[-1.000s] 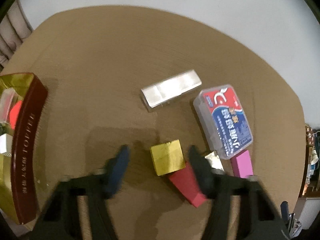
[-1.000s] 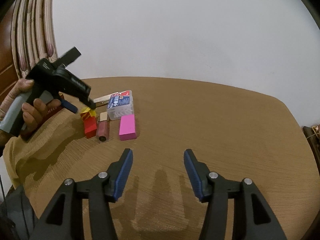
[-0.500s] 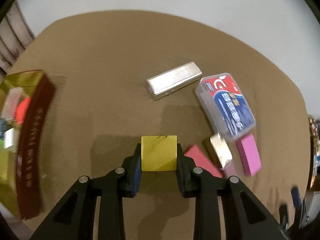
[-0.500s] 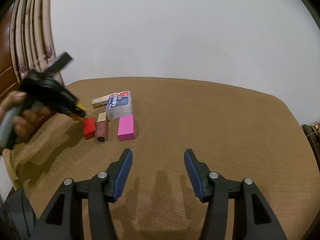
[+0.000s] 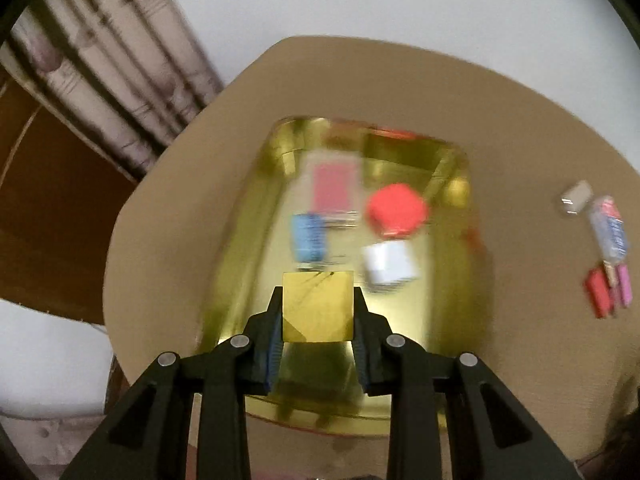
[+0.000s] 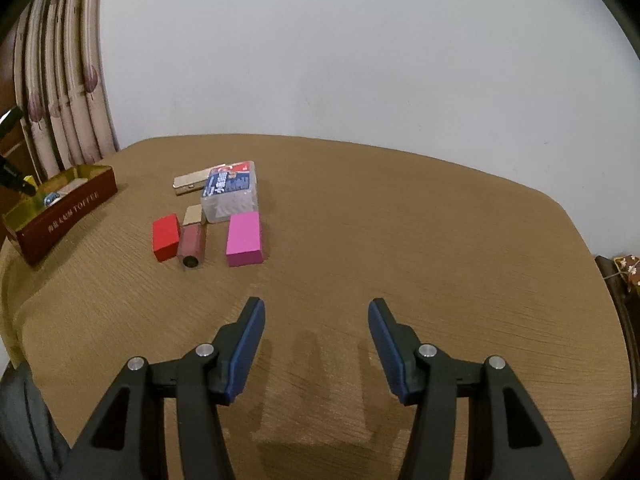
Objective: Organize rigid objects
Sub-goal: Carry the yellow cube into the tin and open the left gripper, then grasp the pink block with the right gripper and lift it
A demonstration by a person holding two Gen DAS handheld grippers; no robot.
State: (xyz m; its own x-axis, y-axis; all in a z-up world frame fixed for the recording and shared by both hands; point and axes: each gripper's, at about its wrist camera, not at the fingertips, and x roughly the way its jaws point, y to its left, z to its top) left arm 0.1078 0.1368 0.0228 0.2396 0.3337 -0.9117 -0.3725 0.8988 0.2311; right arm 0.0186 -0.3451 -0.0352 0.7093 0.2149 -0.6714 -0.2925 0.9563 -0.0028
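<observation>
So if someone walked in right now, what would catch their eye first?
The yellow cube clamped in the left gripper, held over the gold-lined tin that holds red, white and blue pieces. Next, the pink block and red block in the cluster on the table, beyond the open right gripper.

Blocks on table: one red (image 6: 165, 237), one pink (image 6: 244, 239); one clear case (image 6: 229, 192); one tin (image 6: 60, 216).
</observation>
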